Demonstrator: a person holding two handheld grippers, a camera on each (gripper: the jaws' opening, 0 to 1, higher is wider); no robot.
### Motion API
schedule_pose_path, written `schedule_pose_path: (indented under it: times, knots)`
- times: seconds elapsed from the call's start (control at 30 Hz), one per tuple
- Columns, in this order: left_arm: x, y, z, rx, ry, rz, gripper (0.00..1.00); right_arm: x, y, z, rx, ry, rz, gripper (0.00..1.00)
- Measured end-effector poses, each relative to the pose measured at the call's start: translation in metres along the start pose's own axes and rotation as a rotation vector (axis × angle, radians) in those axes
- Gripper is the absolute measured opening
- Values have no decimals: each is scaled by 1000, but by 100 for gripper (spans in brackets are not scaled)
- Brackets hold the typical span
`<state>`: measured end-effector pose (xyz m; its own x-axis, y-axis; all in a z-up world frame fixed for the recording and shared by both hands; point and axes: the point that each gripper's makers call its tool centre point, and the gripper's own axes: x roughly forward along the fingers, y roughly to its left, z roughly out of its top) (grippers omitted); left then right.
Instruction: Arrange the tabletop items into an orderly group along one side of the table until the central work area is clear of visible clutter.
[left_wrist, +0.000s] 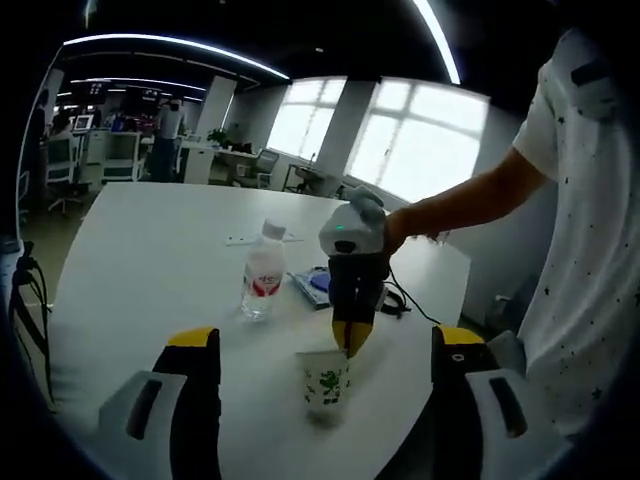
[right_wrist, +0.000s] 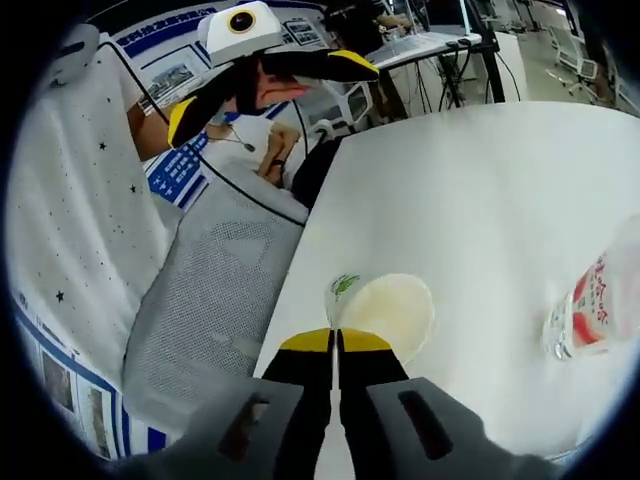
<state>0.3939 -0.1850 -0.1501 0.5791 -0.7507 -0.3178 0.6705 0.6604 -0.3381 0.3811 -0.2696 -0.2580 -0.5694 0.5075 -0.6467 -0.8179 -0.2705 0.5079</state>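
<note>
One paper cup, one water bottle, one white table, two grippers.

My two handheld grippers and what I wore

My left gripper had grey jaws with dark slots and yellow-capped black tips, rising from the bottom of the left gripper view; in the upper left of the right gripper view it showed a white housing and a black cable trailing away. My right gripper carried the same grey, slotted jaws and yellow tips, and mid-frame in the left gripper view it had a rounded white-grey head with a small green light. My short-sleeved white shirt was dotted with small dark stars.
</note>
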Motion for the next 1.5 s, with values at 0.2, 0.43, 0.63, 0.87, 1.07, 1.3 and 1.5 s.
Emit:
schedule_pose_path:
  times: [0.2,0.43,0.63,0.87,1.07,1.3,1.5]
  knots:
    - [0,-4,-1,6,4,-5,89,-6,4,0,-8,5,-12,0]
    - [0,-5,-1,10,3,-5,89,-24,6,-2,-6,3,-65,0]
    - [1,-8,0,16,0,-9,89,-42,5,-5,-10,3,-119,0]
    - [3,-12,2,19,-8,-16,89,-64,3,-11,-15,20,-192,0]
    - [4,-14,2,22,-9,-21,89,-85,-2,-14,-29,44,-249,0]
    - [3,-15,2,22,-13,-22,89,-107,-11,-10,-63,80,-321,0]
    - [3,-16,0,17,-14,-21,89,-120,-25,-14,-86,137,-381,0]
